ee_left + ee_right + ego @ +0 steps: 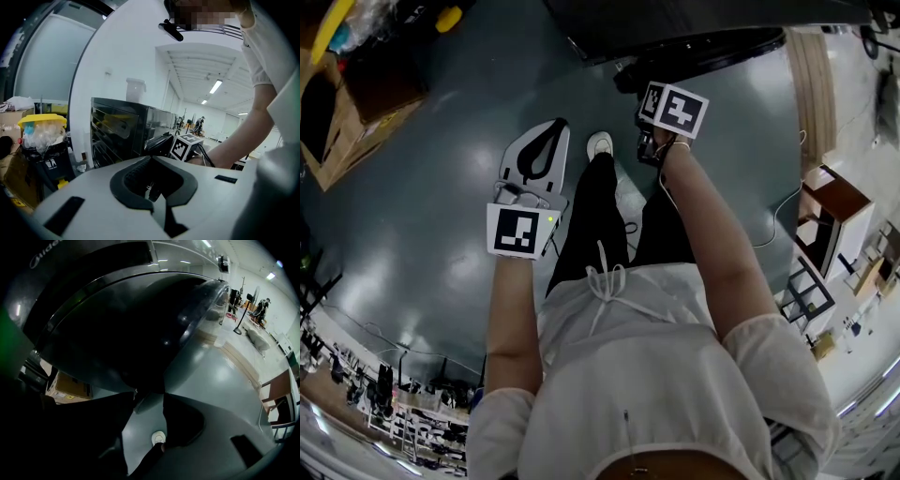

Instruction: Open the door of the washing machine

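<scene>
1. Left tongs [553, 136]: I read them as pressed together with nothing between them, held low over the floor [422, 187] near the person's shoe [600, 143].
2. Right tongs [150, 398]: narrow, tips set on the lower rim of the door [140, 324], with the rim between them (floor shows through the gap behind the tips).
3. Door: dark, with domed glass, standing swung out from the washing machine [61, 258], directly ahead of the right tongs.
</scene>
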`<state>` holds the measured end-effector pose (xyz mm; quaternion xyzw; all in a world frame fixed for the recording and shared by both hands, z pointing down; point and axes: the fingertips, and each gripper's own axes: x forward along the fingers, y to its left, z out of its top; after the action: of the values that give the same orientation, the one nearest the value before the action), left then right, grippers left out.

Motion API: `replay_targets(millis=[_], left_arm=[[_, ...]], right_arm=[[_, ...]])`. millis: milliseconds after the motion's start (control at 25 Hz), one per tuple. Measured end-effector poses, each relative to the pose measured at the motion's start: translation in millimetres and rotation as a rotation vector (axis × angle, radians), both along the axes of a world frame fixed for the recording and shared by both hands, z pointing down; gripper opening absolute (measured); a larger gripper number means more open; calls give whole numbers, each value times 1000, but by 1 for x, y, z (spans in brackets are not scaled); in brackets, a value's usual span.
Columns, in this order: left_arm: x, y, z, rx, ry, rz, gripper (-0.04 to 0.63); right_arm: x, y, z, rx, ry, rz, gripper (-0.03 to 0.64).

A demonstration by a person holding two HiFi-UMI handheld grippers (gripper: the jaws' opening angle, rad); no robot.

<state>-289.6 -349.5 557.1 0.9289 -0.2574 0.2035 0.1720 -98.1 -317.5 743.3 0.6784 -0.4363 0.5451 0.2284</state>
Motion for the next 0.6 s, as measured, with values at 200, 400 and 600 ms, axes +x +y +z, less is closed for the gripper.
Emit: replay_targets(millis=[200,400,600], left_arm=[[17,22,1,1,3,33,23],[42,52,-3,8,-4,67,23],[84,91,-8,17,5,90,23]], right_arm=[[7,37,-2,-4,-21,-15,186],[22,80,-2,6,-5,-88,183],[45,123,-5,14,-28,-134,169]])
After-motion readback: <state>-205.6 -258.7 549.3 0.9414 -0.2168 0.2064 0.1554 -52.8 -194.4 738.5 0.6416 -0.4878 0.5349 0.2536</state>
